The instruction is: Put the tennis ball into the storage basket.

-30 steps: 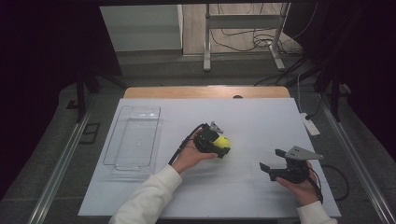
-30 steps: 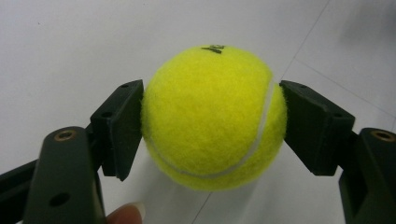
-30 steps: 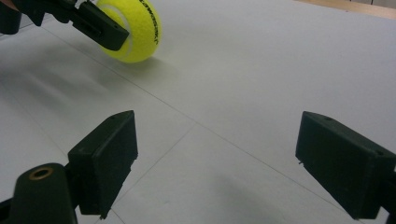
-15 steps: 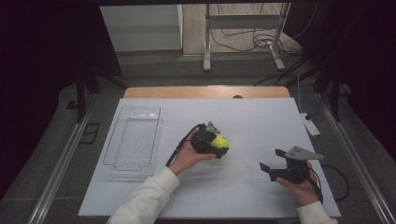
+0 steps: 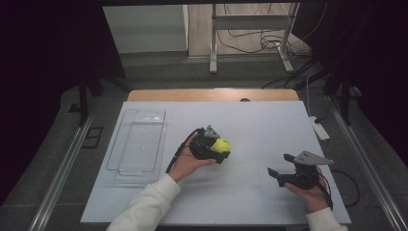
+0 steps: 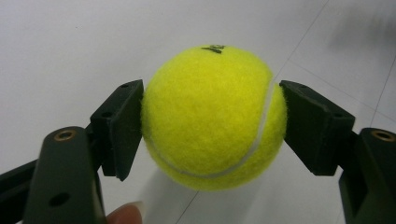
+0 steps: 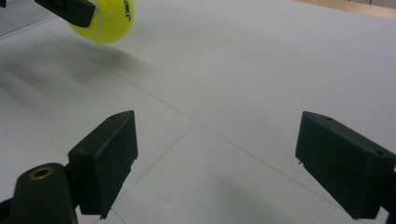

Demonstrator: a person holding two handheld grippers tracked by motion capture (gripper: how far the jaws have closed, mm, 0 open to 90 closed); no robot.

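From the high view, the left gripper (image 5: 217,148) is clamping a yellow tennis ball (image 5: 222,145) above the white table (image 5: 250,120), a clear tray (image 5: 137,144) sitting off to its side. In the left gripper view, both pads are pressing the ball's flanks. In the right gripper view, the right gripper (image 7: 229,154) is gaping wide, holding nothing, the ball lying far beyond its fingertips.

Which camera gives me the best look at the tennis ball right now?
The left gripper view: the tennis ball is close up, clamped between the left gripper pads, seam and fuzz clear. The high view shows it small in that gripper near the table's middle. The right gripper view catches it partly at the top edge.
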